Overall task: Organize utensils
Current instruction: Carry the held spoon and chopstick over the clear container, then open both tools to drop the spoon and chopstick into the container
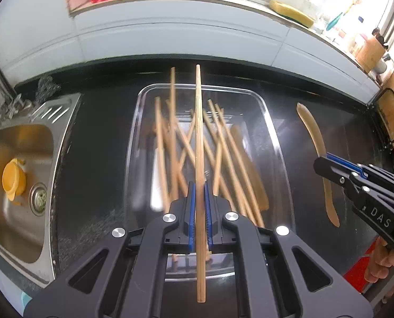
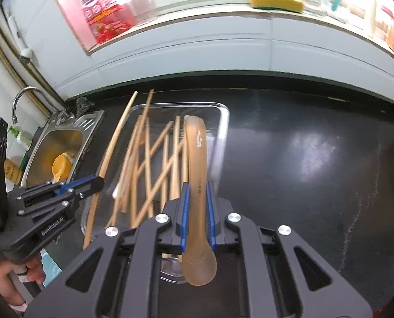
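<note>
Chopsticks (image 1: 199,143): pale matt wood. Tray (image 1: 276,143): clear glossy plastic. Spoon (image 2: 197,164): translucent tan plastic, smooth. Countertop (image 2: 316,159): black, glossy, finely speckled. Sink (image 1: 22,143): brushed metal. Gripper pads (image 1: 192,212): blue, ribbed

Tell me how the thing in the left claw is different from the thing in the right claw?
The left claw pinches a thin, straight bamboo chopstick. The right claw pinches a wider, curved, see-through tan spoon with a rounded bowl. Both are long utensils, clamped between blue pads above the counter.
</note>
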Demonstrator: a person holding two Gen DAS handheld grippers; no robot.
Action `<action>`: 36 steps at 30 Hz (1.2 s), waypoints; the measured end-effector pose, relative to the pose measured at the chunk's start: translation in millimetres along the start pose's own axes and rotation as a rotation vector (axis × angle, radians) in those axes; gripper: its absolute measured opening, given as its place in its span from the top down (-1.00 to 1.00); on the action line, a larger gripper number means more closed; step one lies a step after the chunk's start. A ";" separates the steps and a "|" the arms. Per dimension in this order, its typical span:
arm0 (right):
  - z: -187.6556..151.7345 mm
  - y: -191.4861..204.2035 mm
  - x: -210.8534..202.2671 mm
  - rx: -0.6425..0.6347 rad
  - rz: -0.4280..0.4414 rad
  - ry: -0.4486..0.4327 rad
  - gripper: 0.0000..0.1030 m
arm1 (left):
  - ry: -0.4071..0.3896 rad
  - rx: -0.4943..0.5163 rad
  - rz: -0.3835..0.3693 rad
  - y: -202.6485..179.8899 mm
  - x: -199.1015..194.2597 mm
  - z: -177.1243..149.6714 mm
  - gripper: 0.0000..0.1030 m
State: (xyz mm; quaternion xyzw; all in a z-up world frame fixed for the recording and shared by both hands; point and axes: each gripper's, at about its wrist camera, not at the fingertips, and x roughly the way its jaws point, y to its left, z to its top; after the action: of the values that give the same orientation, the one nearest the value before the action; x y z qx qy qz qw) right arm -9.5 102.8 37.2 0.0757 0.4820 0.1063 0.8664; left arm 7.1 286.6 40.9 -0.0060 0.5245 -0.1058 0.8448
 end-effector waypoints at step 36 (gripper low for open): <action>6.0 19.1 16.4 -0.007 -0.014 0.036 0.75 | 0.008 -0.001 -0.065 12.6 13.9 22.1 0.88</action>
State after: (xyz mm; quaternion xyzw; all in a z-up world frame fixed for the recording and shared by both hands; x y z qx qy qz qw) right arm 1.9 125.3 31.3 0.0674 0.4976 0.1034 0.8586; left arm 34.9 294.2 37.0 -0.0231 0.5275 -0.1329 0.8388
